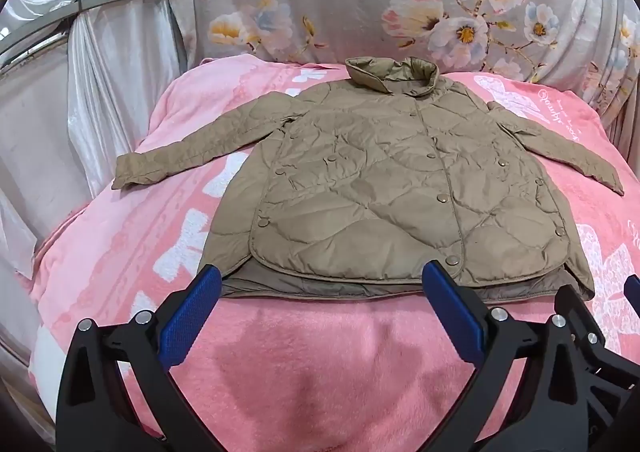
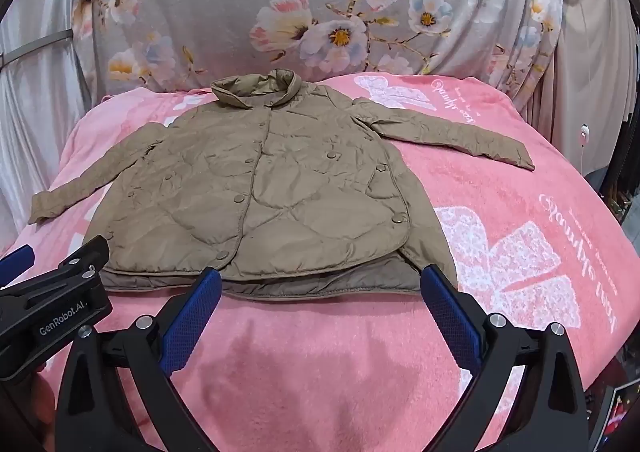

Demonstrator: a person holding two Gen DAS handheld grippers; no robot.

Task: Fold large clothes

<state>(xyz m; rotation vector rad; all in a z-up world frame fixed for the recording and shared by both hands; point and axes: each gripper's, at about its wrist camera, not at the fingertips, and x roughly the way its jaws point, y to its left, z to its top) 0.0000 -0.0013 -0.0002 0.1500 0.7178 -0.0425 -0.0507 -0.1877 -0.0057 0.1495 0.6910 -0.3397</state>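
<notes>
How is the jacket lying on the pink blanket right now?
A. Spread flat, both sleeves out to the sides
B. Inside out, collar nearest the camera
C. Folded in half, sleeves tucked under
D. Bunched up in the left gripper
A: the jacket lies flat, sleeves spread left and right, collar away from the camera; both grippers are open, holding nothing.

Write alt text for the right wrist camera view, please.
A tan quilted jacket lies flat and buttoned, sleeves spread, on a pink blanket. The open right gripper hovers at its hem, the left gripper beside it.
</notes>
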